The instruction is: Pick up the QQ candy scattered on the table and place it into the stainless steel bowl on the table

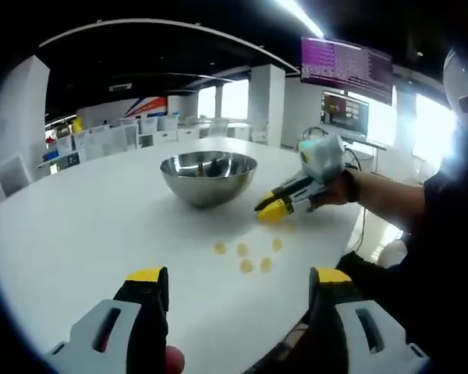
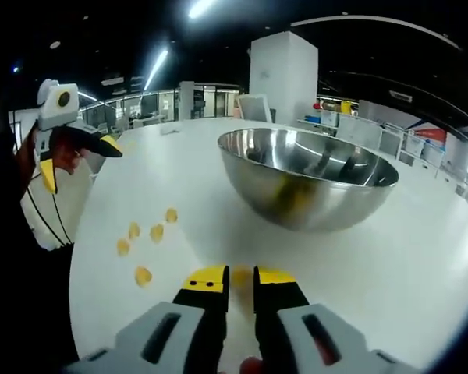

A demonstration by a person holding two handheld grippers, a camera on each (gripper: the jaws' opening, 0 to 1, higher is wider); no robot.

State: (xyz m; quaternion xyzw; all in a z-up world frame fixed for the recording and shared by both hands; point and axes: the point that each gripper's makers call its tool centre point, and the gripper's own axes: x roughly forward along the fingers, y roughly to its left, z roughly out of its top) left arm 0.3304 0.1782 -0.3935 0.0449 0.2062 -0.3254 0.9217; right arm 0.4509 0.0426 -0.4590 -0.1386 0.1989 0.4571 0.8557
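White round tabletop [image 1: 86, 226] in an open office, ceiling strips lit. Steel bowl [image 1: 208, 177] mid-table, five loose candies [image 1: 246, 255] near it. Left hand-held gripper [image 1: 238, 292] wide open, empty. Right hand-held gripper [image 2: 241, 282] nipping one candy [image 2: 241, 276].

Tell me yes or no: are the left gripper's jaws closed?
No, the left gripper has its jaws wide apart above the white table.

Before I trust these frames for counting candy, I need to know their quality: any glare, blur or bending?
Left gripper view: windows blow out white at right, the table edge curves from fisheye, five candies stay distinct. Right gripper view: the steel bowl mirrors ceiling light, candies are soft but countable, and the right gripper blurs the candy between its tips.
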